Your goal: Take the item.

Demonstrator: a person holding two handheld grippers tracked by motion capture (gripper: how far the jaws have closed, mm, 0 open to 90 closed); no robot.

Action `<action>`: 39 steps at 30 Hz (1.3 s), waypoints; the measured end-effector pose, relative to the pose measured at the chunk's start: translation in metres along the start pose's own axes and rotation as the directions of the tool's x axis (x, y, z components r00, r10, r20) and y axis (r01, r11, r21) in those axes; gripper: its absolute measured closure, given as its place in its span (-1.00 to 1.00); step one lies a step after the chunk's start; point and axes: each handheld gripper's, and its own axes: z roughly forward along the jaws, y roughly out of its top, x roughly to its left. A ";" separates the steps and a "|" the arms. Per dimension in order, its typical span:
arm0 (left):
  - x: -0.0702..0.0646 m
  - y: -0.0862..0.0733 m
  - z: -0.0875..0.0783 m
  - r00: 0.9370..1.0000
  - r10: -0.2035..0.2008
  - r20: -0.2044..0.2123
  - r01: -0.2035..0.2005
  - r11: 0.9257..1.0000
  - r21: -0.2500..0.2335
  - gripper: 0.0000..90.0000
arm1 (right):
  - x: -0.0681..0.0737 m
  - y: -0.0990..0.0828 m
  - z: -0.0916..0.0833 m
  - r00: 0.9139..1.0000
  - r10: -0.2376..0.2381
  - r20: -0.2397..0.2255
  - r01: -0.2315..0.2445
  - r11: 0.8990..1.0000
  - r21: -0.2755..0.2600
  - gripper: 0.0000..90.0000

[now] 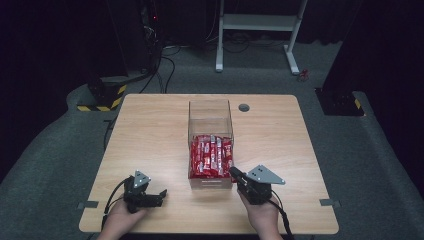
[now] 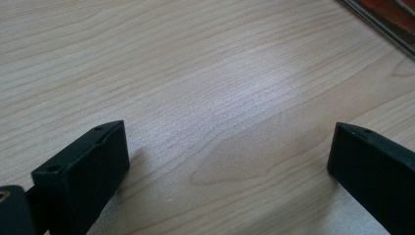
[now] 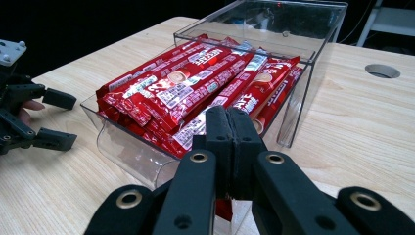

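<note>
A clear plastic box (image 1: 210, 104) stands at the middle of the wooden table, its near half packed with several red sachets (image 1: 211, 156). My right gripper (image 1: 234, 173) sits at the box's near right corner, jaws pressed together. In the right gripper view the shut jaws (image 3: 229, 122) point at the red sachets (image 3: 186, 83) over the box's front wall (image 3: 132, 152). A scrap of red shows under them; I cannot tell if it is held. My left gripper (image 1: 161, 197) rests at the front left, open over bare wood (image 2: 227, 147), and it appears open in the right gripper view (image 3: 71, 120).
A round cable hole (image 1: 244, 107) lies in the tabletop behind and right of the box. The box's far half holds nothing. Bare wood spreads to the left and right of the box. A white desk frame (image 1: 260, 22) stands on the floor beyond the table.
</note>
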 end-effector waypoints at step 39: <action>0.000 0.000 0.000 1.000 -0.001 0.000 0.001 1.000 0.000 -0.95 | -0.027 0.001 -0.016 0.998 0.040 0.046 -0.038 0.998 -0.041 0.98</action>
